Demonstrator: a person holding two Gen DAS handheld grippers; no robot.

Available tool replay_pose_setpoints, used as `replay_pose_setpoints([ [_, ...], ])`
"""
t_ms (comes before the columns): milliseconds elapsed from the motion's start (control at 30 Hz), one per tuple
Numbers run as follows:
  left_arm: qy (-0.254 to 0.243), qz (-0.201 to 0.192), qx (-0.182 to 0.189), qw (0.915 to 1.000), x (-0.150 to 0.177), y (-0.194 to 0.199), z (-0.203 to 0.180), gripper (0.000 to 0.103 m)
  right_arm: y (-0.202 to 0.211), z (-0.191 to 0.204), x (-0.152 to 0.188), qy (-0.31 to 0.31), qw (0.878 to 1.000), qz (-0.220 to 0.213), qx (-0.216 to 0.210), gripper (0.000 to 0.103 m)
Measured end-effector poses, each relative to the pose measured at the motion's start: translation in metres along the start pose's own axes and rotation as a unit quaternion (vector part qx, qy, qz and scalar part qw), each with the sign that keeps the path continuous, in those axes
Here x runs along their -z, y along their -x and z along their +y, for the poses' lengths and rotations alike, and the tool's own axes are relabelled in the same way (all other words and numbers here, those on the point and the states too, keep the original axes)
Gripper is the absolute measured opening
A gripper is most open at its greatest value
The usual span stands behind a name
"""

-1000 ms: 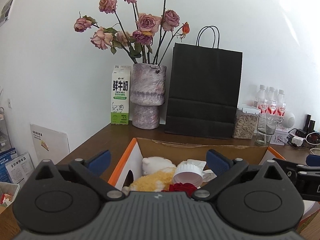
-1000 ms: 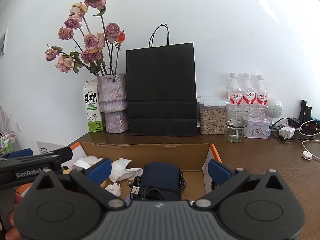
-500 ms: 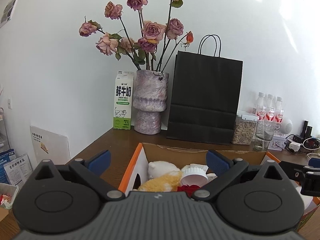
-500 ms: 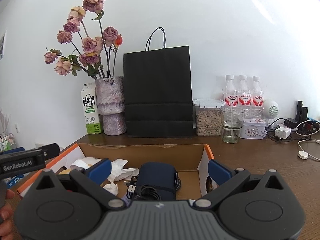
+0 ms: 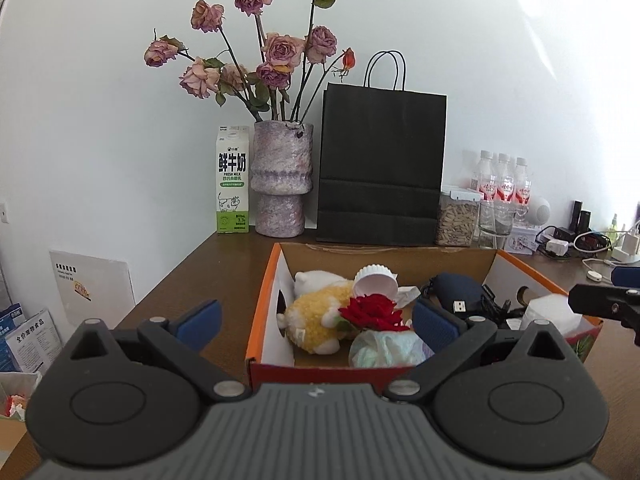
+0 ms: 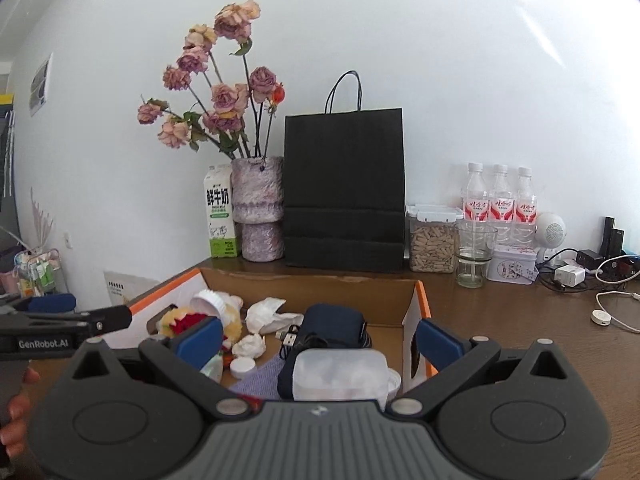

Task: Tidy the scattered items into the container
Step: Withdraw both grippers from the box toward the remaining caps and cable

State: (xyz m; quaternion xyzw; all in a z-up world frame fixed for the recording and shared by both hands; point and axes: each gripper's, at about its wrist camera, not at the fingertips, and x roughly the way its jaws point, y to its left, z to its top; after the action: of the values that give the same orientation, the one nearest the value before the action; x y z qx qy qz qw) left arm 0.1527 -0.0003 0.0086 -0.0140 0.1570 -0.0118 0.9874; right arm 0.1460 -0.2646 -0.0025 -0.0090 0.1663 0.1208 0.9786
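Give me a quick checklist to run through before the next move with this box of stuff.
1. Left gripper empty and open: ok.
2. Right gripper empty and open: ok.
3. Cardboard box upright, top open: ok.
4. Plush toy, red rose and dark pouch inside the box: ok.
5. No scattered items left on the table beside the box: cannot tell, a white puck with a cable lies there.
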Motion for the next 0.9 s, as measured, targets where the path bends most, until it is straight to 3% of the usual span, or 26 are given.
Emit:
replay_pose_setpoints([
  [233,0.001,0.068,0.002,0.9977,0.022,-0.003,0.015,0.103,-0.005,0.002,0.031,0.015,0.997,0.072,0.009,0.103],
  [600,0.002,0.123,0.006,0.9924,0.047,-0.015,0.015,0.103,-0.037,0.014,0.057,0.025,0.986,0.163,0.022,0.103],
  [900,0.031,0.162,0.006,0.9863,0.05,-0.026,0.024,0.103,-0.054,0.016,0.061,-0.004,0.984,0.179,0.019,0.101],
])
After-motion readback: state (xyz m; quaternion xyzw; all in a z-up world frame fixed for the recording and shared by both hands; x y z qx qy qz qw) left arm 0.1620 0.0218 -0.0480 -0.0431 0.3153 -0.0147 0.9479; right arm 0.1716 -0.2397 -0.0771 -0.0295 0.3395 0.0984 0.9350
